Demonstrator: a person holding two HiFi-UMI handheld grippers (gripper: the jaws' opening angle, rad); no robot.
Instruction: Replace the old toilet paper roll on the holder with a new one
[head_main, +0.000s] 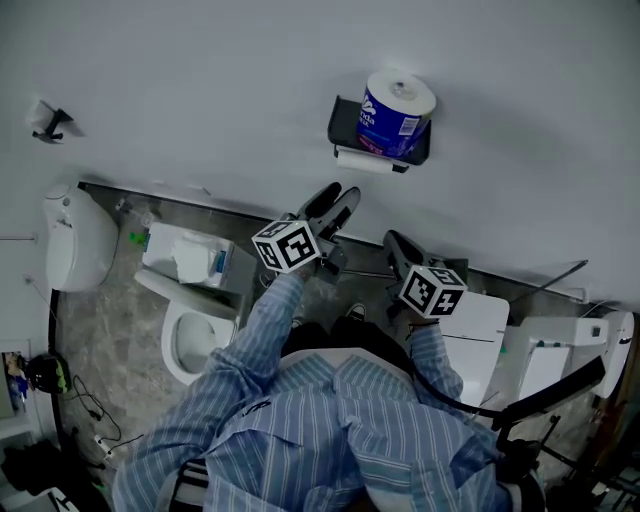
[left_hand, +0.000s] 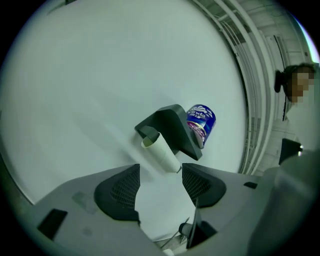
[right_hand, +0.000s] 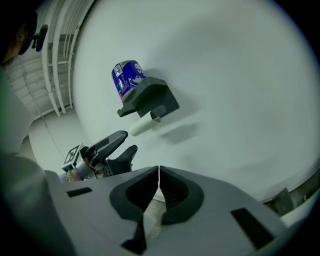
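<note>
A dark holder (head_main: 345, 125) is fixed to the white wall. On top of it stands a new roll in blue wrapping (head_main: 396, 112); under it hangs a bare cardboard tube (head_main: 368, 160). My left gripper (head_main: 335, 205) is open and empty, just below and left of the holder. In the left gripper view the tube (left_hand: 161, 151) lies beyond the spread pads (left_hand: 202, 185), clear of them, with the holder (left_hand: 172, 127) and the blue roll (left_hand: 201, 122) behind. My right gripper (head_main: 400, 250) is shut, lower and to the right. In the right gripper view its pads (right_hand: 172, 192) meet below the holder (right_hand: 147, 97).
A toilet (head_main: 195, 335) with a tissue pack (head_main: 190, 258) on its tank stands at the lower left. At the lower right is a white lidded box (head_main: 480, 325). Pipes (left_hand: 250, 100) run along the wall corner, and a person (left_hand: 300, 115) stands beyond them.
</note>
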